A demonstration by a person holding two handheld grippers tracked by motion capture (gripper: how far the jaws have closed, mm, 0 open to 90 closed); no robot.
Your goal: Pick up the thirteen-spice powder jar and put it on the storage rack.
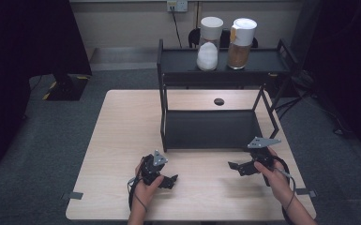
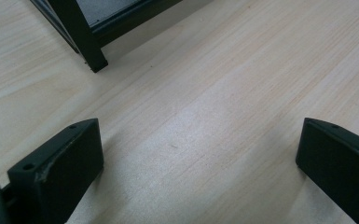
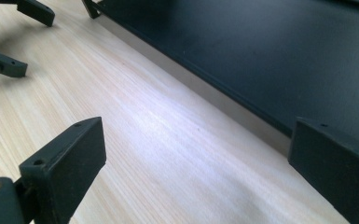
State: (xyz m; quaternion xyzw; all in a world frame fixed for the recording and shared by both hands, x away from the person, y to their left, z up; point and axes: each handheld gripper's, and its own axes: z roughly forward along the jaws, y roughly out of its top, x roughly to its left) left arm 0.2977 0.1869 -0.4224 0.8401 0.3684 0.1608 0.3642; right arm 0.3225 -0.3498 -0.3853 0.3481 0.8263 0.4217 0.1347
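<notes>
Fingers of both grippers stand apart and clamp nothing. High view: the left gripper (image 1: 168, 181) and the right gripper (image 1: 236, 167) rest low over the pale wooden table (image 1: 122, 140), jaws turned toward each other, just in front of the black metal two-tier shelf rack (image 1: 209, 129). Nearest to them is the rack's empty lower tray. On the upper tier, well apart from both grippers, stand a clear jar of white grains with a white lid (image 1: 209, 43) and a clear jar of brown grains with a white lid (image 1: 240, 42), side by side, upright.

Left gripper view: black fingers (image 2: 58, 168) spread wide over bare wood; one square leg of the rack (image 2: 81, 32) stands ahead at upper left.

Right gripper view: black fingers (image 3: 63, 168) likewise spread; the lower tray (image 3: 261, 51) lies just beyond, the left gripper's jaws at upper left.

Handling, as a judgement: the rack looks rigid and moderately heavy, best taken by a leg or tray rim. The jars appear smooth, hard, possibly glass, hence slippery and breakable; grasp the body below the lid, jaws level.
</notes>
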